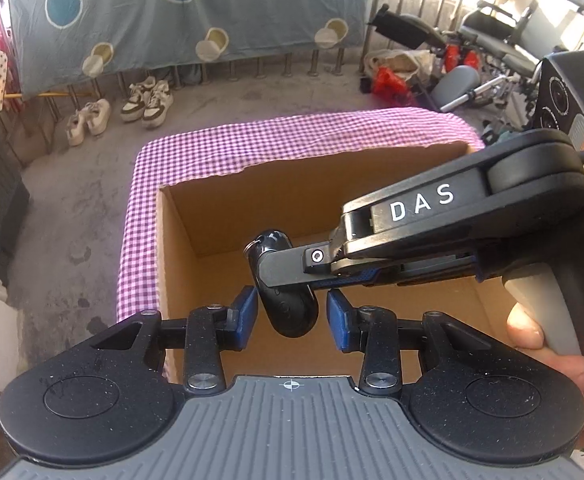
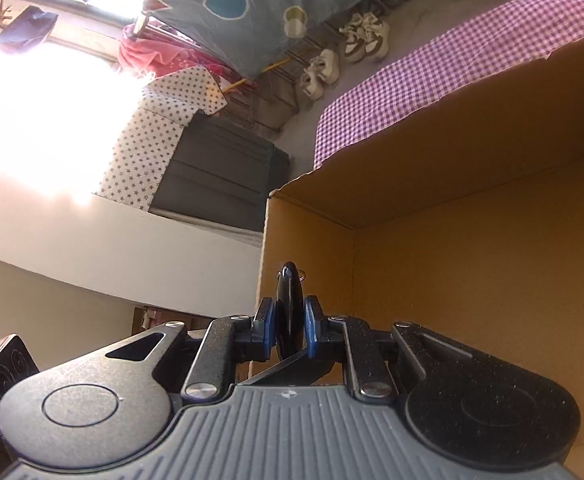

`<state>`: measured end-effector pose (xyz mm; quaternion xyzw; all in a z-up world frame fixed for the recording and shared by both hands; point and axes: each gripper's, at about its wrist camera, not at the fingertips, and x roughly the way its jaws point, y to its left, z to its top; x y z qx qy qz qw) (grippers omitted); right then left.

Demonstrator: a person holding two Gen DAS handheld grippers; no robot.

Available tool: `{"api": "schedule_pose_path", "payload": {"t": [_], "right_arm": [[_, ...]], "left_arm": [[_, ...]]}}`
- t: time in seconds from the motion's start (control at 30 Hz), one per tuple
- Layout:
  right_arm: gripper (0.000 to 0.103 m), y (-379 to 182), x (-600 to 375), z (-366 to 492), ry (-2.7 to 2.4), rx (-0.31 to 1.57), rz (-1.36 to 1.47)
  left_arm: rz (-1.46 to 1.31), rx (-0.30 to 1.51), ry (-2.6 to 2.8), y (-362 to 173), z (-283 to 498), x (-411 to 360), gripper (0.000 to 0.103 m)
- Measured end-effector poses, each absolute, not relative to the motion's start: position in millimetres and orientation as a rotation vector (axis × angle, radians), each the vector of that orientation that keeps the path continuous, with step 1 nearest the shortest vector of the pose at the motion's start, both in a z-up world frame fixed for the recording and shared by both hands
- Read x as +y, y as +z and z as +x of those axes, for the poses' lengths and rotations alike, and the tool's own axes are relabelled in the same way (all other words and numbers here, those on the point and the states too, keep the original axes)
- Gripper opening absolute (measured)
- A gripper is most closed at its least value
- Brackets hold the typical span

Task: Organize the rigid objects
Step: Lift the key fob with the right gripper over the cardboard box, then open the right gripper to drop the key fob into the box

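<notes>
— While the right gripper [image 2: 287,334] hangs over the cardboard box [image 1: 219,216], what's it pinching?
— Its jaws clamp the black key fob [image 1: 285,284], presumably for dropping inside.
— And the left gripper [image 1: 292,316]?
— Jaws spread either side, not touching it.

- The counter [image 1: 251,136] is covered by a purple-and-white checked cloth, bare along its far edge and left edge.
- An open cardboard box [image 1: 219,208] stands directly on that cloth, filling most of the counter; its far wall runs just inside the far edge.
- The floor [image 1: 71,216] around the counter is grey concrete, with two pairs of pale sneakers [image 1: 119,112] well beyond the far-left corner.
</notes>
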<state>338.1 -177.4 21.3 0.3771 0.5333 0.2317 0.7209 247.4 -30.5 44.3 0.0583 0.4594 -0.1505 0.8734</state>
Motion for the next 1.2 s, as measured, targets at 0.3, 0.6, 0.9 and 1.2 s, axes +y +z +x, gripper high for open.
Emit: {"api": "schedule_pose_path", "payload": {"t": [0.3,0.6,0.9,1.2], "right_arm": [[0.017,-38,-162,391,0.416,1.285,0.883],[0.034,-64,-156,403,0.342,1.358,0.945],[0.056,-10,-183,372,0.374,1.252,0.927],[0.056,72,-253,265,0.540,1.019,0.951]], "left_arm": [[0.143,0.984,-0.271,30,276,-22,0.040],[0.121,0.979,-0.274,34,271,-18,0.040],[0.032,0.886,-0.310,66,245,-2,0.053],[0.009,0.768,-0.366,110,176,-1,0.066]]}}
